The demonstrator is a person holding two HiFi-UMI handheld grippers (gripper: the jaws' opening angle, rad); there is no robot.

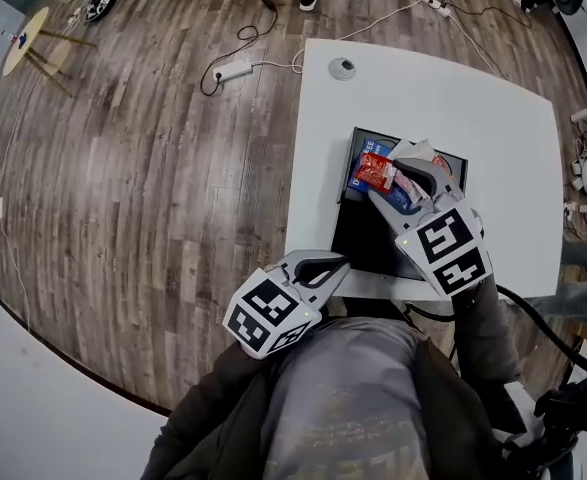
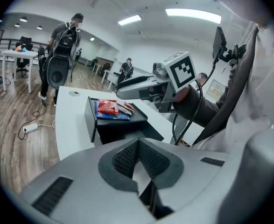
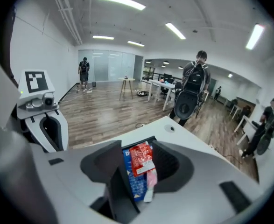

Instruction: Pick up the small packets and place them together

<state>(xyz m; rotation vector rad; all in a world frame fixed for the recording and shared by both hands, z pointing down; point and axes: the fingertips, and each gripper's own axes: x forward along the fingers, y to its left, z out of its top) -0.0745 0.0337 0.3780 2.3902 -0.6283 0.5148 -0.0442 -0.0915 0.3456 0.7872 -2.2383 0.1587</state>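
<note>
Hovering right tongs (image 1: 398, 180): jaws stand wide apart above the black box (image 1: 368, 243), with the pads pressing on nothing. In the right gripper view the packets lie in the gap between the jaws.
Left tongs (image 1: 320, 265): jaws closed tip to tip with nothing between them. They are held low at the near edge of the bench (image 1: 493, 118), close to the person's lap and well apart from the packets.
Red packet (image 1: 375, 171): lies on top of the blue packet, toward the far end of the box.
Blue packet (image 1: 359, 160): lies flat on the box top. It is the largest of the three and is partly covered by the other two.
Pink packet (image 3: 151, 177): slim, just beside the red one and overlapping the blue one.
Box position: stands on the bench, close to its near edge.
Bench surface: white, with a round grey cap (image 1: 342, 68) set into its far part.
Floor (image 1: 123, 188): wood planks, with a white power strip (image 1: 233, 71) and its cable lying beyond the bench.
</note>
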